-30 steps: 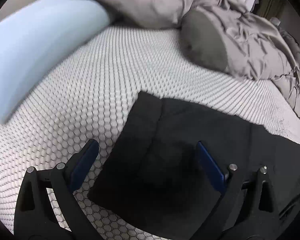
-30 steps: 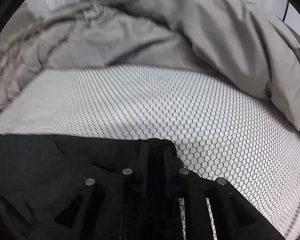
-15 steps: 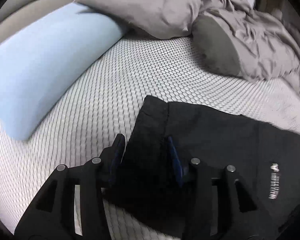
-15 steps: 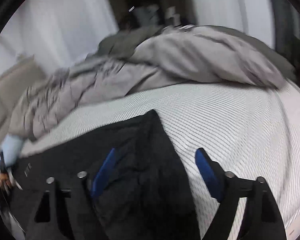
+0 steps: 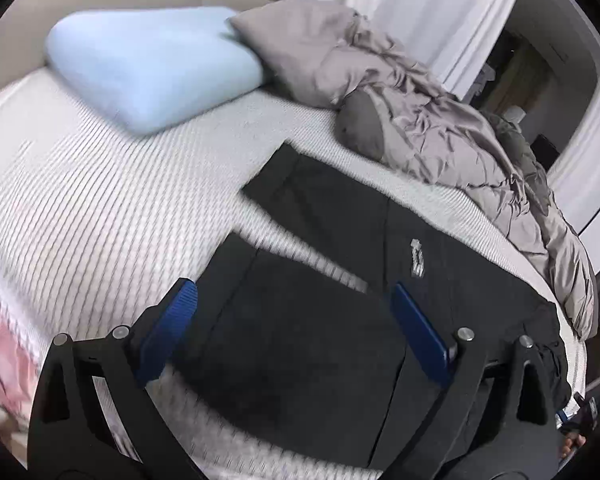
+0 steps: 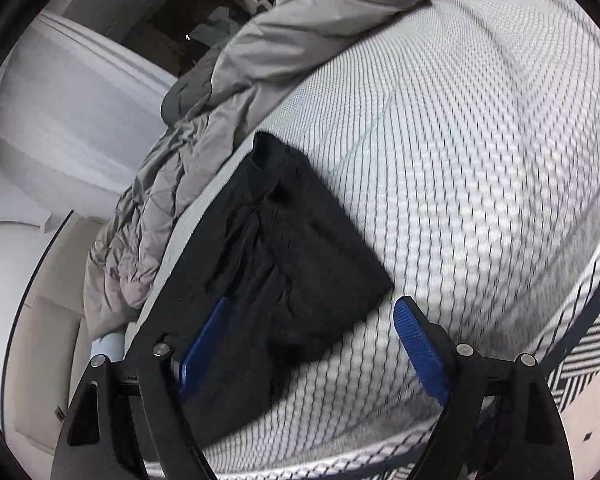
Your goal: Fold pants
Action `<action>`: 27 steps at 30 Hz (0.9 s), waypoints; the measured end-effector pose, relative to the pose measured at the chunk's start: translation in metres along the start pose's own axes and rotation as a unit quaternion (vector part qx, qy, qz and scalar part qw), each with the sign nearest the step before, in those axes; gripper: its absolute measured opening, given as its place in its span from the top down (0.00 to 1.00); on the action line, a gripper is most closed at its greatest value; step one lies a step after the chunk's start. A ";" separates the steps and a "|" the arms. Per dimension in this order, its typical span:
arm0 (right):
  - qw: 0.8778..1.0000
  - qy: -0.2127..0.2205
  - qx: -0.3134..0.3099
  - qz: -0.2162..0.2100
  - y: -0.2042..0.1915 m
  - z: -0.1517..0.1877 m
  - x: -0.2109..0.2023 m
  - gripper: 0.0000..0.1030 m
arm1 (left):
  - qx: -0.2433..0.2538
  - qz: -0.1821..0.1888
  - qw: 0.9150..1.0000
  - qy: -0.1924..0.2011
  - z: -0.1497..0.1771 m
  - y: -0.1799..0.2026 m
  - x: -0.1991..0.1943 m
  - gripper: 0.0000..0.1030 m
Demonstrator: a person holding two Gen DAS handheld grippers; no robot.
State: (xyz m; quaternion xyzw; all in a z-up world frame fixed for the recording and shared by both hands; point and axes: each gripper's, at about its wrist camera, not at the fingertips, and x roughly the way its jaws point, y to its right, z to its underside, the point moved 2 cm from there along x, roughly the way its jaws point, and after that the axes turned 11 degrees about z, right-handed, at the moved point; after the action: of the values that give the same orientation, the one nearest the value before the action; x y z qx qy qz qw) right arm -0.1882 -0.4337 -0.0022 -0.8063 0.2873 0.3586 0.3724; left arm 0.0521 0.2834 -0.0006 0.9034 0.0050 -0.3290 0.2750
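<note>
My left gripper (image 5: 292, 336) and right gripper (image 6: 308, 340), clamped on cloth a second ago, now hang wide open and empty above the black fabric pants (image 5: 340, 280), which lie released on the white honeycomb-patterned mattress (image 5: 100, 220), legs still splayed; beyond, a crumpled grey duvet (image 5: 440, 128).

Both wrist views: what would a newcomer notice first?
The black pants lie spread on the white honeycomb mattress, both legs visible. The open left gripper and open right gripper hover over them. A light blue pillow and crumpled grey duvet sit behind.
</note>
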 end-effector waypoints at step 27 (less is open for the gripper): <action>0.995 0.054 -0.058 0.062 -0.015 -0.007 0.007 0.80 | -0.091 -0.001 0.996 0.017 0.077 -0.077 -0.009 0.92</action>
State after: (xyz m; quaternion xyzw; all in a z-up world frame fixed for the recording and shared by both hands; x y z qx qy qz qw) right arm -0.1708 -0.4323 0.0016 -0.8252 0.3355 0.3531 0.2861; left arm -0.0157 0.3118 -0.0818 0.8801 0.0404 -0.3119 0.3557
